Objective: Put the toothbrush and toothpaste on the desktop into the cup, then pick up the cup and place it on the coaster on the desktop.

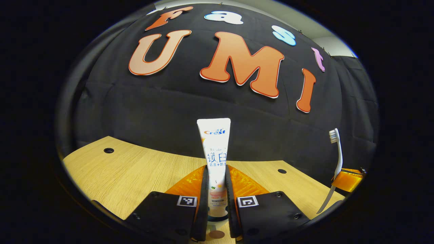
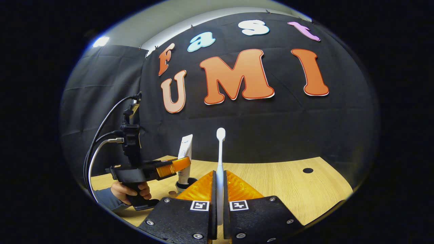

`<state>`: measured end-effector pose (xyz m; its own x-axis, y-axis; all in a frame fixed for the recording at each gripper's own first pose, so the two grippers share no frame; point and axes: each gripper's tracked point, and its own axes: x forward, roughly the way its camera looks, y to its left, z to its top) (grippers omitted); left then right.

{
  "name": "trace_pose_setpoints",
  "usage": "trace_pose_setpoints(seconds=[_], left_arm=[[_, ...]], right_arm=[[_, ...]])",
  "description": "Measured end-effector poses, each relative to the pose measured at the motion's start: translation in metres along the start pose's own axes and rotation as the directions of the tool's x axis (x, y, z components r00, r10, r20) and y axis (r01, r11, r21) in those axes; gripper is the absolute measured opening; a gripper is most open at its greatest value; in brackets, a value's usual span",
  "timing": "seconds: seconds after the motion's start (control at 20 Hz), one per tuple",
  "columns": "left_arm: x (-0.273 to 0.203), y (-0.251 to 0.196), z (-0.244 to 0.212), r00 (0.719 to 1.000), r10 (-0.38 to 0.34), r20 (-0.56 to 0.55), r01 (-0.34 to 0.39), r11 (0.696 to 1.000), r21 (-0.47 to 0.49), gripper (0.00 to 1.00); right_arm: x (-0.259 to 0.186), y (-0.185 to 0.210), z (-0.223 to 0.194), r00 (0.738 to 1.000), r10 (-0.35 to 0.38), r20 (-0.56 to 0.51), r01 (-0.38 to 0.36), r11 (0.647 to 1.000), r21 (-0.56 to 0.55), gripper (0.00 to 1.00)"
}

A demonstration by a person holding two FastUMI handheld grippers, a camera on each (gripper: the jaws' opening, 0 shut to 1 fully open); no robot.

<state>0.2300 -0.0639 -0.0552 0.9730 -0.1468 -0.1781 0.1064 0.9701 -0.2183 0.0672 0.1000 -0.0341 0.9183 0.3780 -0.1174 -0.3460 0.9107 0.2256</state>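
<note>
In the left gripper view, the left gripper [image 1: 217, 189] has its fingers closed on the tube [image 1: 214, 159] of toothpaste, pinching it low on the body so it stands upright, cap end down. Under the cap a round rim shows, most likely the cup [image 1: 217, 224], though too little of it is visible to be sure. A brown disc below may be the coaster [image 1: 216, 234]. Far right, the toothbrush [image 1: 335, 166] stands upright in the other gripper, above the wooden counter [image 1: 135, 173].

The tube looks light and soft; a squeeze near the middle would dent it, so the low hold near the stiffer shoulder seems sound.

In the right gripper view, the right gripper [image 2: 219, 200] grips the toothbrush [image 2: 220, 162] by its handle, fingers shut on it, head up. The brush is thin, stiff and smooth, so it could swivel in the pinch; a hold mid-handle suits it. To the left, a hand [image 2: 130, 191] holds the left gripper [image 2: 176, 166], with the tube [image 2: 185, 152] poised over the dark cup [image 2: 184, 184], its lower end apparently at the mouth.
</note>
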Motion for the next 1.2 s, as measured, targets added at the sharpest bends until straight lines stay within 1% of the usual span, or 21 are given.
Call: trace_pose_setpoints(seconds=[0.25,0.65,0.8,0.95,1.1,1.2], left_arm=[[0.009,0.009,-0.017,0.999,-0.003,-0.038,0.003,1.0,-0.007,0.3],[0.012,0.025,-0.037,0.996,-0.003,-0.087,0.001,1.0,-0.023,0.29],[0.006,0.021,-0.043,0.993,-0.016,-0.115,0.012,0.999,-0.036,0.29],[-0.001,0.019,-0.044,0.991,-0.025,-0.133,0.019,0.999,-0.047,0.3],[-0.01,0.013,-0.048,0.986,-0.047,-0.158,0.038,0.998,-0.056,0.3],[-0.015,0.015,-0.048,0.986,-0.042,-0.164,0.034,0.998,-0.053,0.31]], right_arm=[[0.011,-0.006,0.004,1.0,-0.002,0.02,0.001,0.999,0.038,0.07],[0.035,-0.003,0.003,0.999,0.02,0.05,-0.023,0.999,0.041,0.07],[0.044,0.003,0.007,0.997,0.041,0.072,-0.045,0.998,0.052,0.07],[0.055,0.006,0.016,0.994,0.047,0.099,-0.05,0.998,0.028,0.07],[0.063,0.016,0.021,0.989,0.075,0.125,-0.079,0.996,0.028,0.07],[0.069,0.022,0.023,0.987,0.087,0.139,-0.092,0.995,0.033,0.07]])
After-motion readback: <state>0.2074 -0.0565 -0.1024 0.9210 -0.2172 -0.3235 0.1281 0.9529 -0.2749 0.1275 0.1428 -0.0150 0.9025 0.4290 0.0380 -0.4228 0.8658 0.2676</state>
